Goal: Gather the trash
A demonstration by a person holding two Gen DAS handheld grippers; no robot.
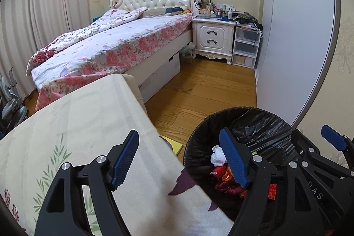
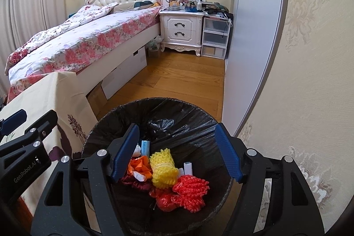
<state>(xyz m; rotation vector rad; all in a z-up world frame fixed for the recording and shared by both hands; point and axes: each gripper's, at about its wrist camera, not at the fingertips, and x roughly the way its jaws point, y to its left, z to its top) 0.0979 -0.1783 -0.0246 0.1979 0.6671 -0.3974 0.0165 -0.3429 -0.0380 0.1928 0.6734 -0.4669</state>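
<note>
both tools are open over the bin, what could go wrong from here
1. The left tool hangs half over the tablecloth edge; lowering it could snag the cloth.
2. The two tools sit close together, so the right tool may knock the left one.
3. The yellow foam net lies loose on top in the trash bin; a dipping tool could drag it out.

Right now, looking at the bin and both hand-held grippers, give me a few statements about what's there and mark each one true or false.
1. The trash bin is lined with a black bag. True.
2. The right hand-held gripper is clamped on the yellow foam net. False: its jaws stand open above the bin and the net lies inside it.
3. A red foam net lies in the bin beside the yellow one. True.
4. The left hand-held gripper holds a crumpled white tissue. False: it is open and empty; the tissue lies in the bin.
5. The bin stands on carpet. False: it stands on a wooden floor.
</note>
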